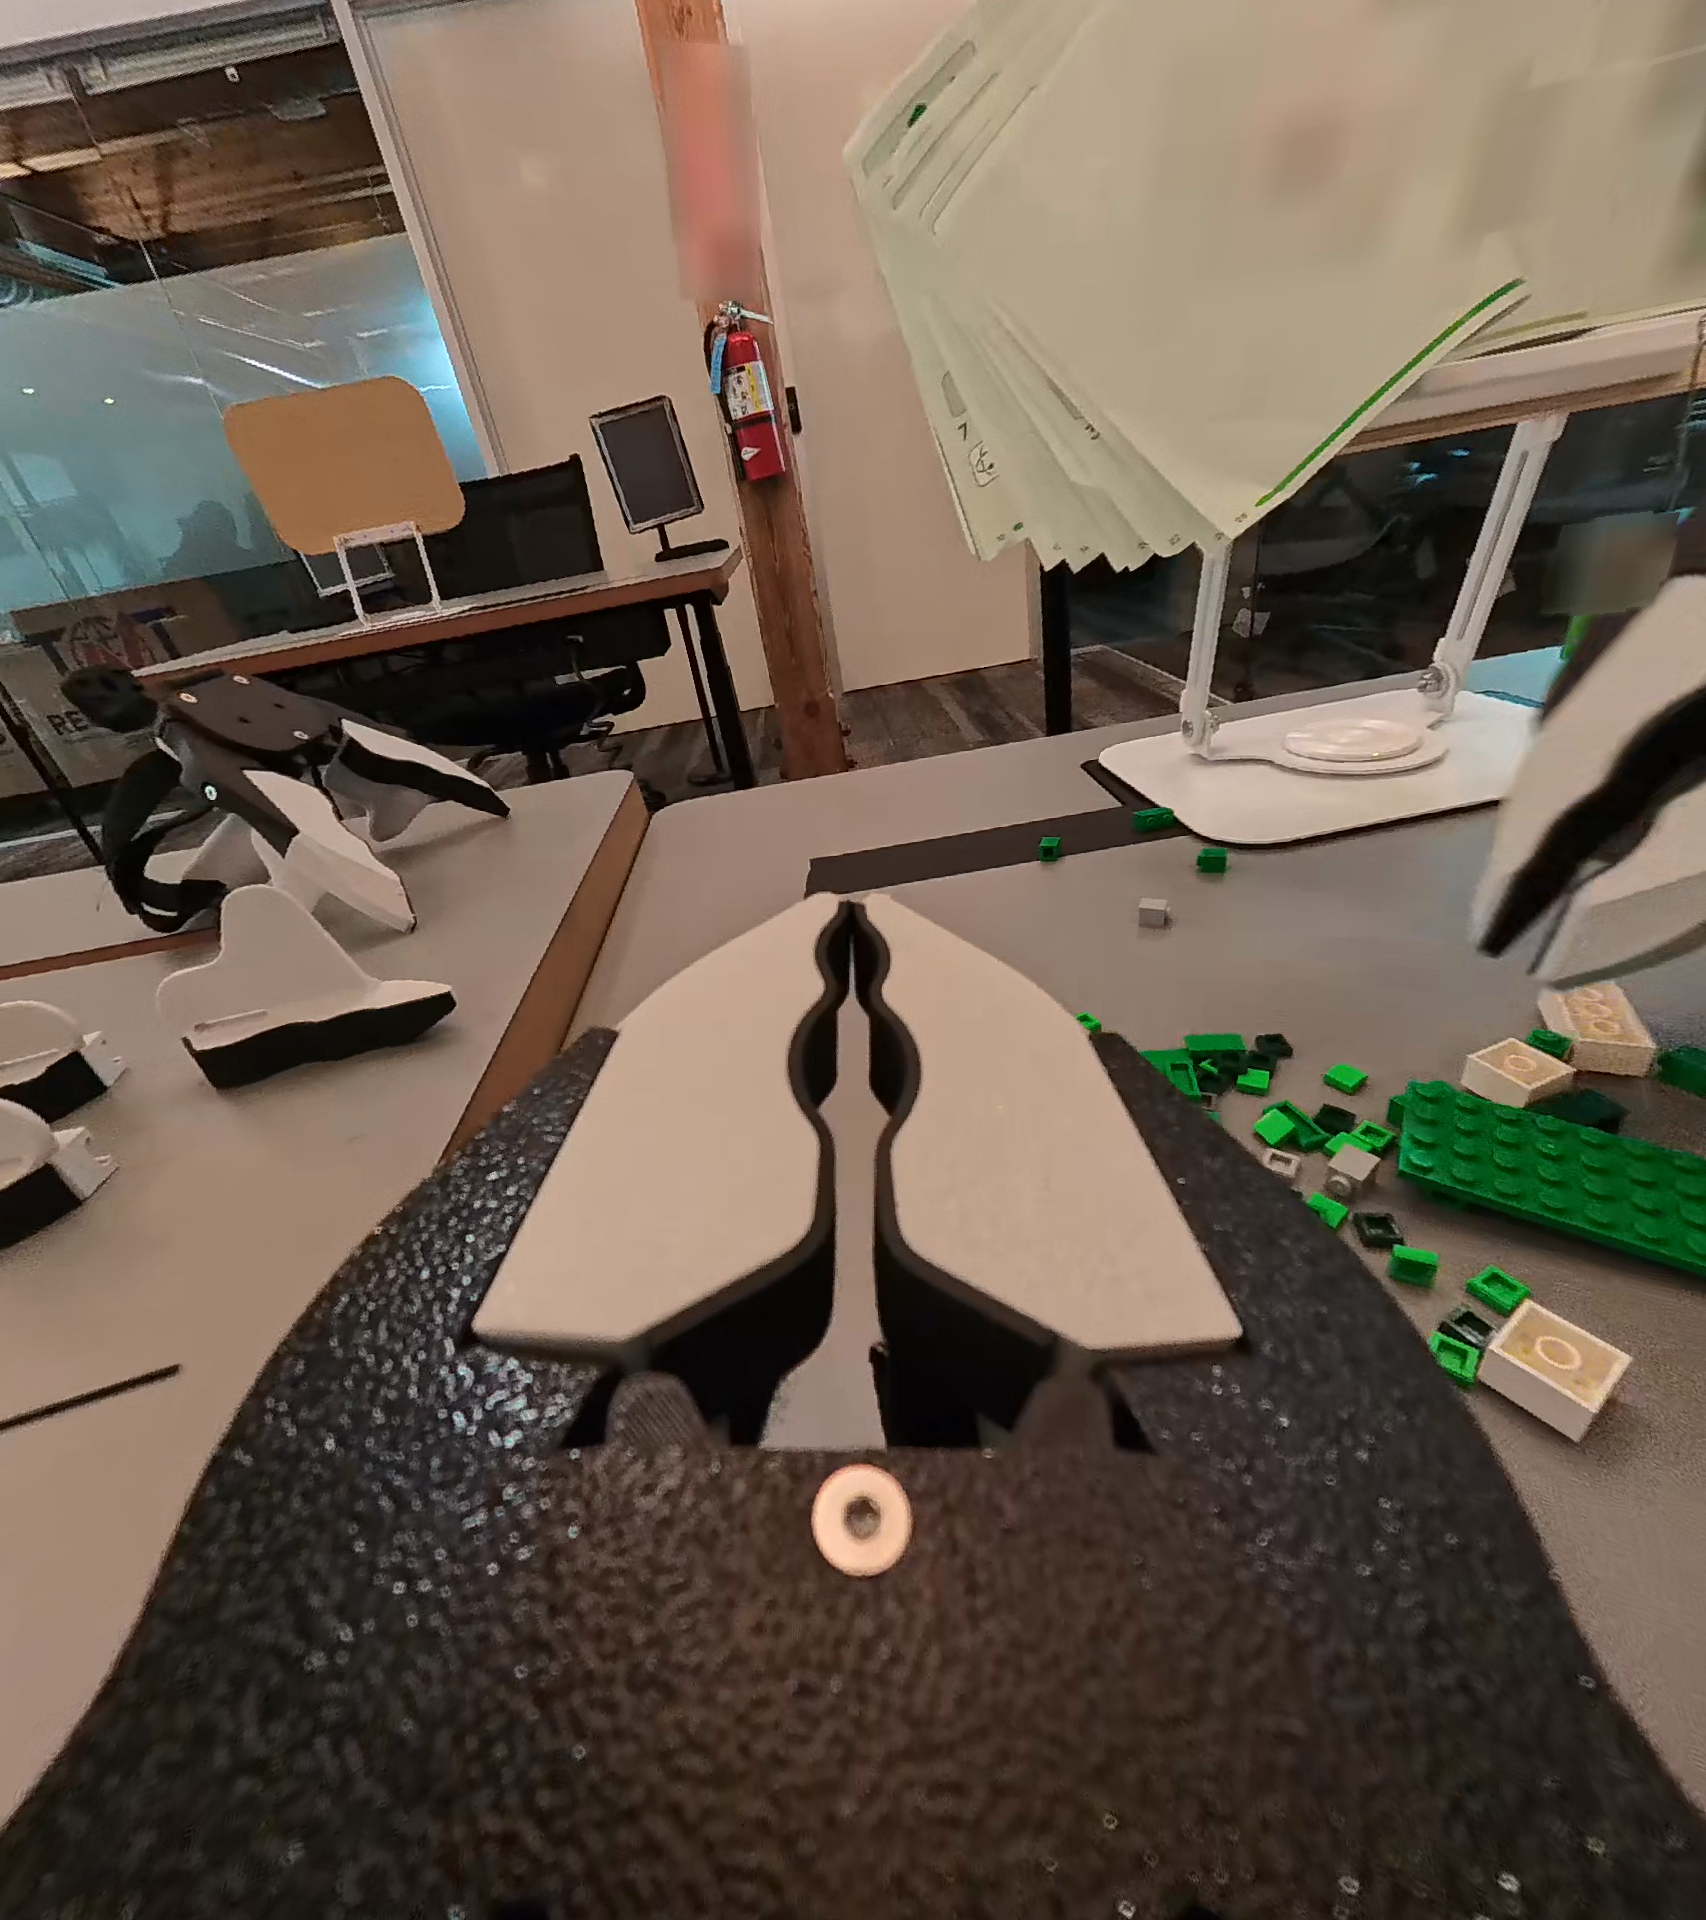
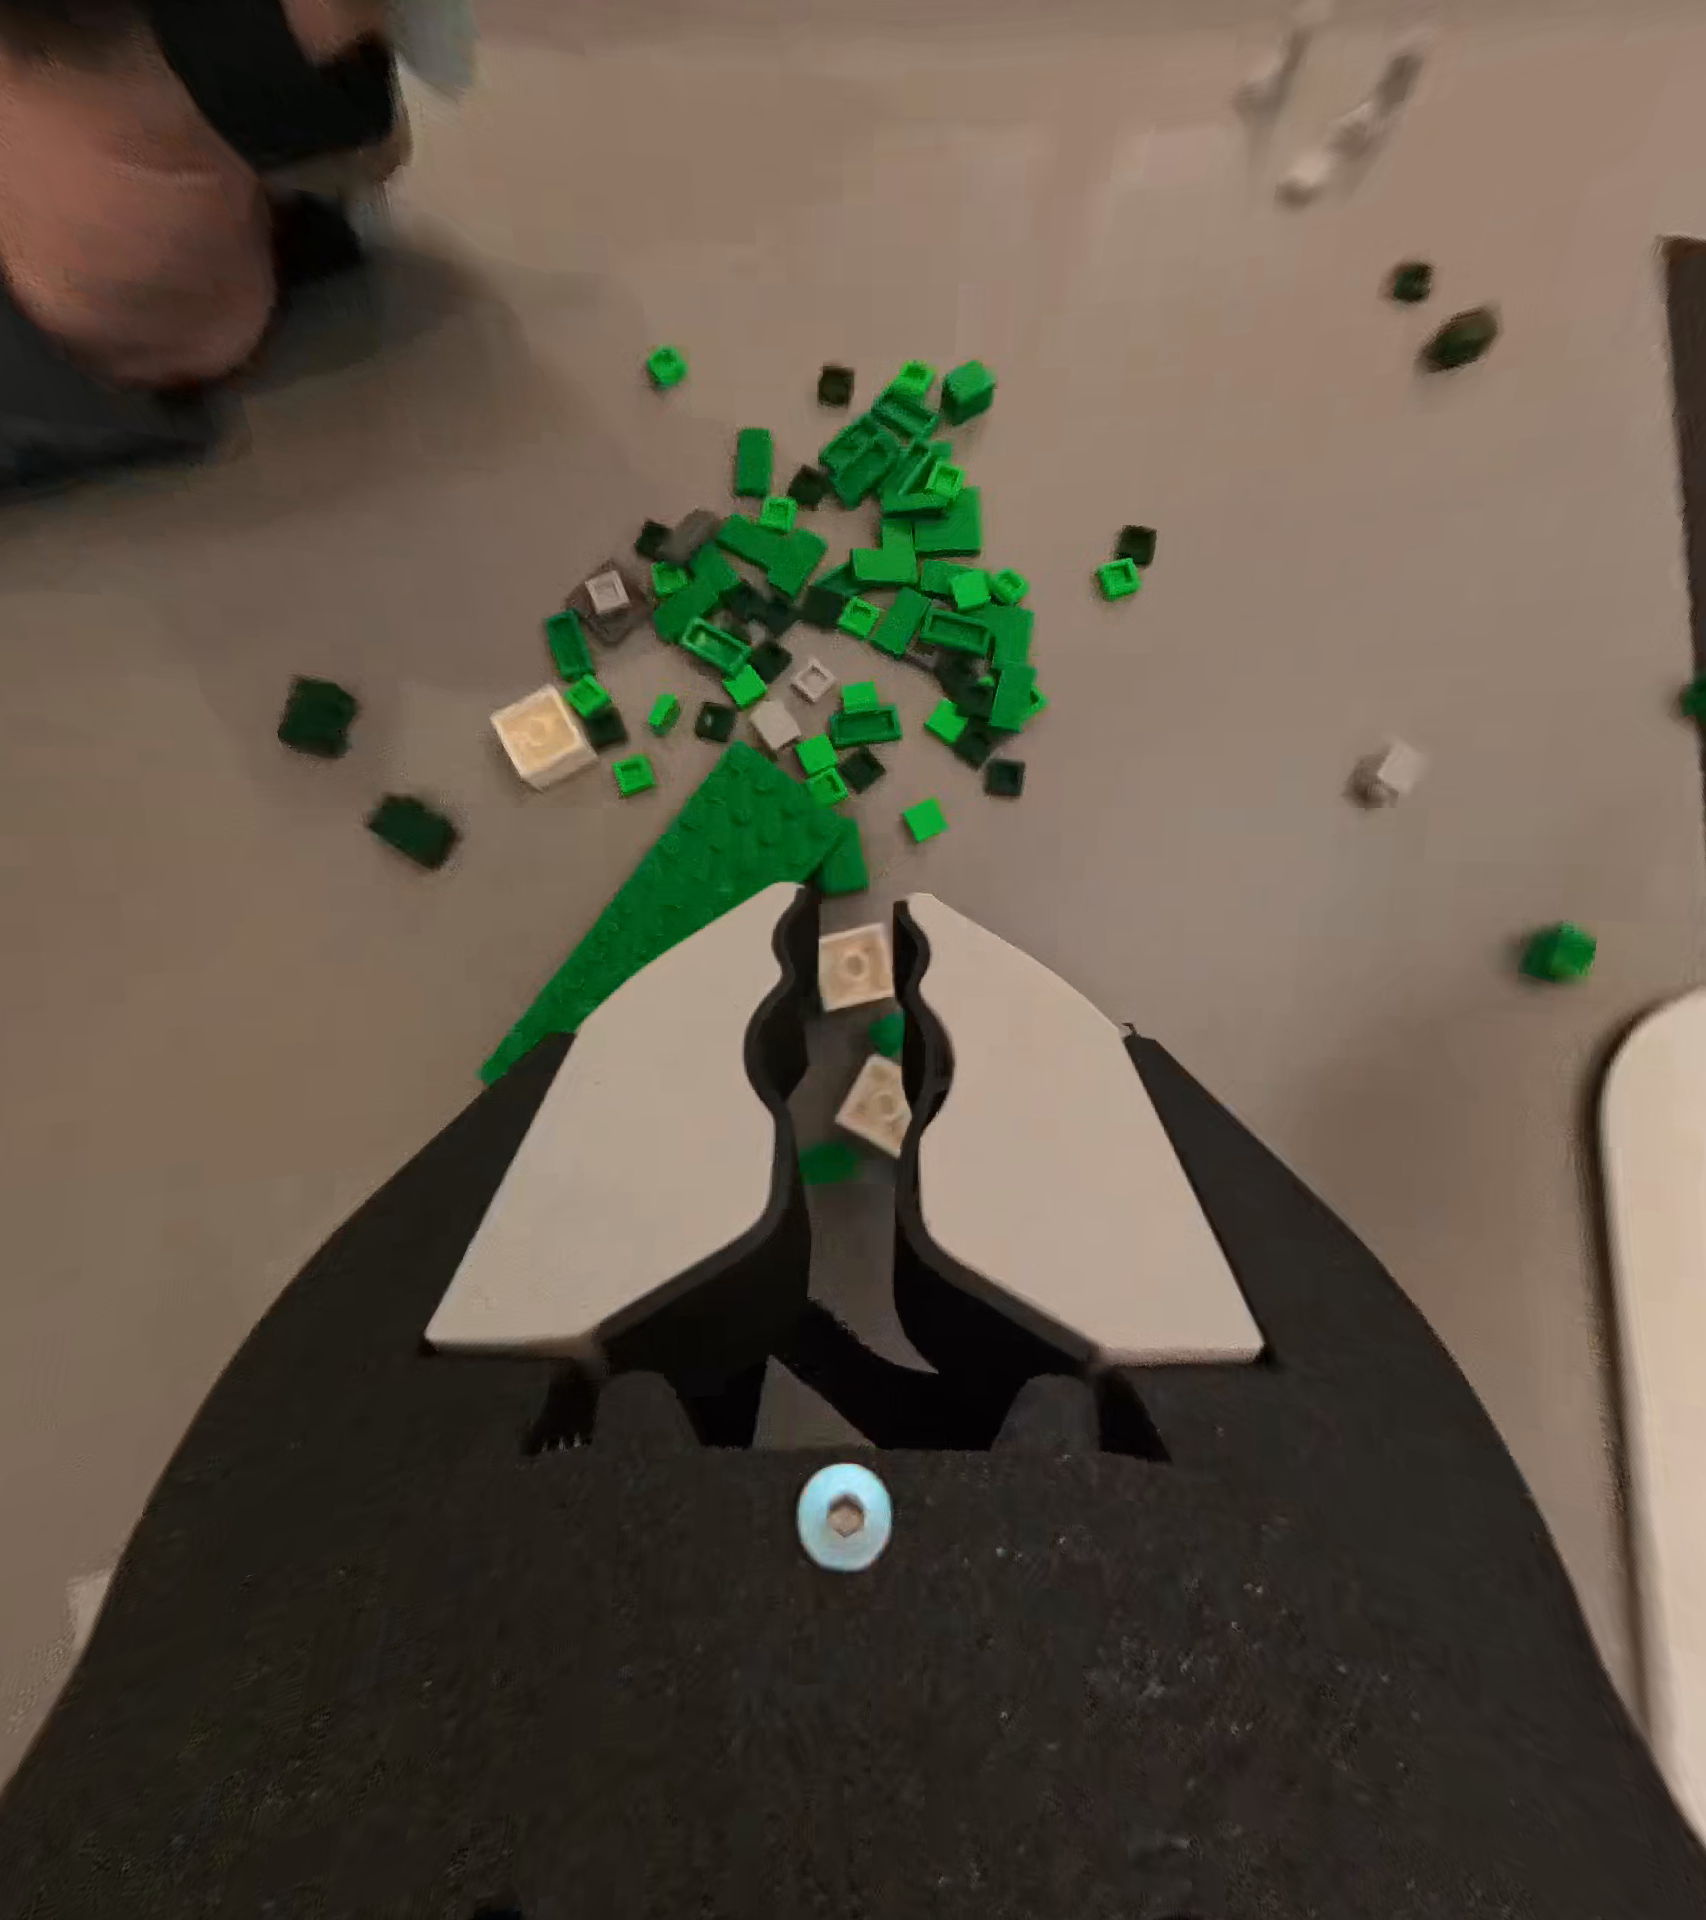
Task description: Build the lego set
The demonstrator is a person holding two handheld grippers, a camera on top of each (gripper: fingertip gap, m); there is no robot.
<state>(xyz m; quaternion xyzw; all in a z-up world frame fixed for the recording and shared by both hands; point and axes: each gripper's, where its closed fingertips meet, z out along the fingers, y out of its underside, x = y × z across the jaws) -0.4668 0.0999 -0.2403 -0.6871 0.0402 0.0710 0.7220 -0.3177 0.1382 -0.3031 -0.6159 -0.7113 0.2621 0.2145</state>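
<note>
Left hand-held gripper [image 1: 851,912] first: jaws pressed together at the tips, nothing between them, held above the grey surface [image 1: 236,1382] and pointing out toward the room. Just to its right lies the lego: a long green plate [image 1: 1597,1195] flat on the surface, a white brick [image 1: 1553,1369] near its close end, and small green pieces [image 1: 1254,1070] strewn between plate and gripper. Farther right, the right hand-held gripper [image 1: 1514,951] hangs tip-down over two more white bricks, its jaws a slit apart here. Over in the right wrist view, the right hand-held gripper [image 2: 854,904] looks straight down with a narrow gap between its jaws, gripping nothing; a white brick [image 2: 854,966] shows in that gap on the surface below, a second one [image 2: 875,1107] closer in. The green plate [image 2: 693,894] runs off to its left, and just ahead sits the pile [image 2: 859,582] of green and grey bits, strays scattered wide. Beyond the left gripper, a white lamp base [image 1: 1348,764] stands on the surface with a blurred booklet [image 1: 1192,291] fanned open above it. Far left, spare gripper parts [image 1: 298,810] rest on a neighbouring surface.
</note>
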